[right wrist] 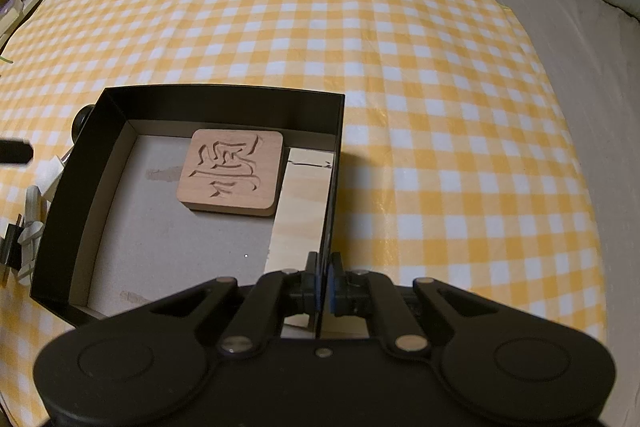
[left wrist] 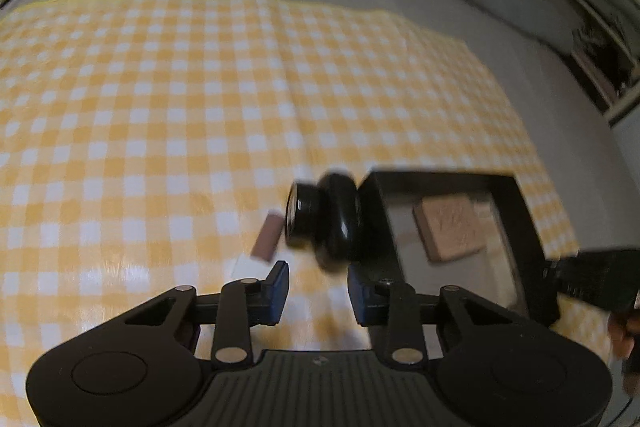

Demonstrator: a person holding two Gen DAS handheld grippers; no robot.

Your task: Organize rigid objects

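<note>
A black round knob-like object point(left wrist: 332, 219) lies blurred on the yellow checked cloth, against the left wall of the black box point(left wrist: 440, 177). My left gripper point(left wrist: 318, 291) is just short of it, its jaws apart with nothing between the pads. A small brown block point(left wrist: 267, 237) and a white piece point(left wrist: 248, 267) lie to the left of the knob. In the box point(right wrist: 224, 95) rest a carved wooden tile point(right wrist: 232, 173) and a pale wooden plank point(right wrist: 304, 211). My right gripper point(right wrist: 324, 287) is shut on the box's right wall.
The checked cloth point(right wrist: 440, 107) covers a grey bed, with pillows along the far edge. A white cord and a dark plug point(right wrist: 28, 227) lie left of the box. A hand point(left wrist: 624, 331) shows at the right edge of the left wrist view.
</note>
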